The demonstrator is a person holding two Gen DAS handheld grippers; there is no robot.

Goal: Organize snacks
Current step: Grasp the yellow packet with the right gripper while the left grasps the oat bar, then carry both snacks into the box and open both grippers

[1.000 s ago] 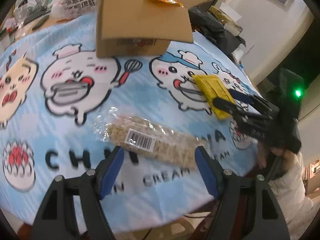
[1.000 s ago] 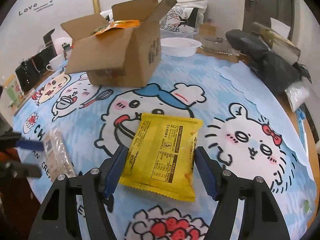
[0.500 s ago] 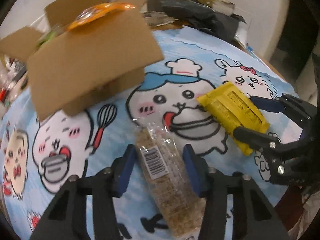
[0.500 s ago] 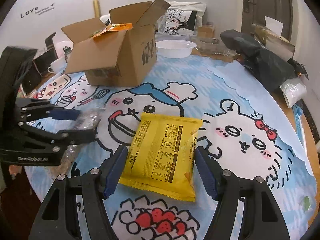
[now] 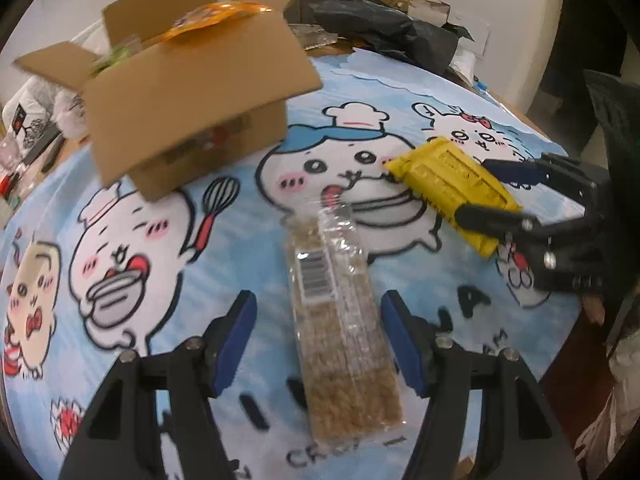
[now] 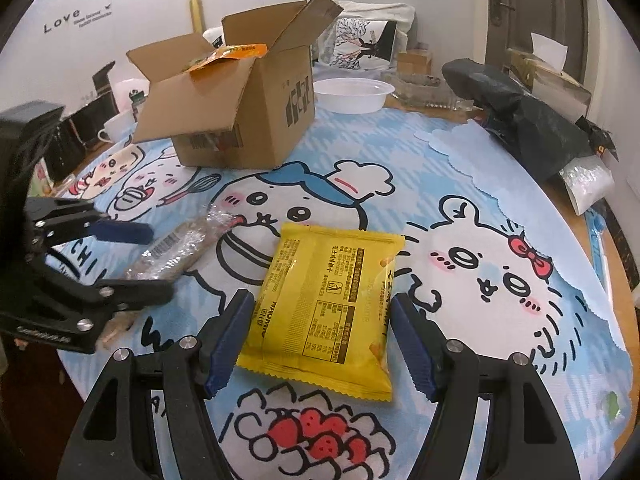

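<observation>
Left wrist view shows my left gripper (image 5: pixel 318 328) spread wide around the clear-wrapped cereal bar (image 5: pixel 340 320), which lies flat on the cartoon tablecloth (image 5: pixel 160 280), fingers apart from its wrapper. My right gripper (image 6: pixel 322 330) likewise straddles the yellow snack packet (image 6: pixel 328 300), jaws wide. Behind both stands the open cardboard box (image 6: pixel 256 120).

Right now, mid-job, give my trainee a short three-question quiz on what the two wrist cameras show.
1. True or false: the left gripper is shut on the clear-wrapped cracker pack.
2. Which packet lies between the right gripper's fingers? A. orange packet B. yellow packet C. black bag
3. Fill in: an orange packet sticks out of the open ____.

Key: 1 false, both grippers are open. 2 B, the yellow packet. 3 cardboard box.
</observation>
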